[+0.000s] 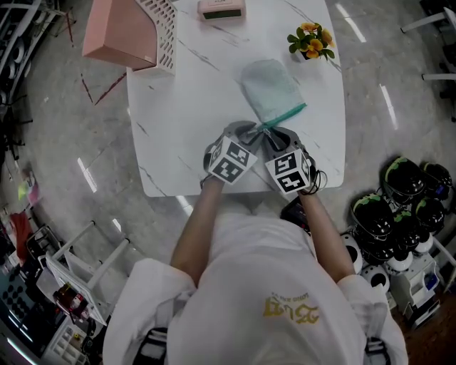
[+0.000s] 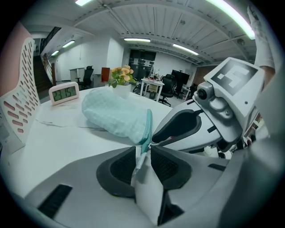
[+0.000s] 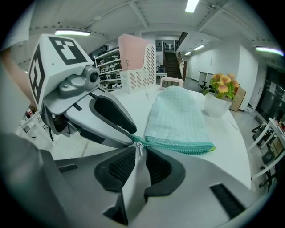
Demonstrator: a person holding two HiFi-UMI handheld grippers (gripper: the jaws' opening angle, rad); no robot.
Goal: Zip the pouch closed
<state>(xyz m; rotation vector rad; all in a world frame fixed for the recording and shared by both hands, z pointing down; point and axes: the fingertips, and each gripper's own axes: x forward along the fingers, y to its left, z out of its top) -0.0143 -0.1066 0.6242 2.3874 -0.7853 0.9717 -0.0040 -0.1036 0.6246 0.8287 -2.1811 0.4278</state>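
Two tools (image 1: 247,132) (image 1: 275,135), one pouch (image 1: 269,89), one clock (image 1: 221,8), one flowerpot (image 1: 312,43), one pink organiser (image 1: 122,32).

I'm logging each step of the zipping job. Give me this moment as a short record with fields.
pouch: mint, lying flat on the table
zip: teal, along the edge nearest the person
left gripper: jaws slightly apart, the zip's tape end between them
right gripper: jaws slightly apart, the pull between them
also on table: clock, flowers, file rack
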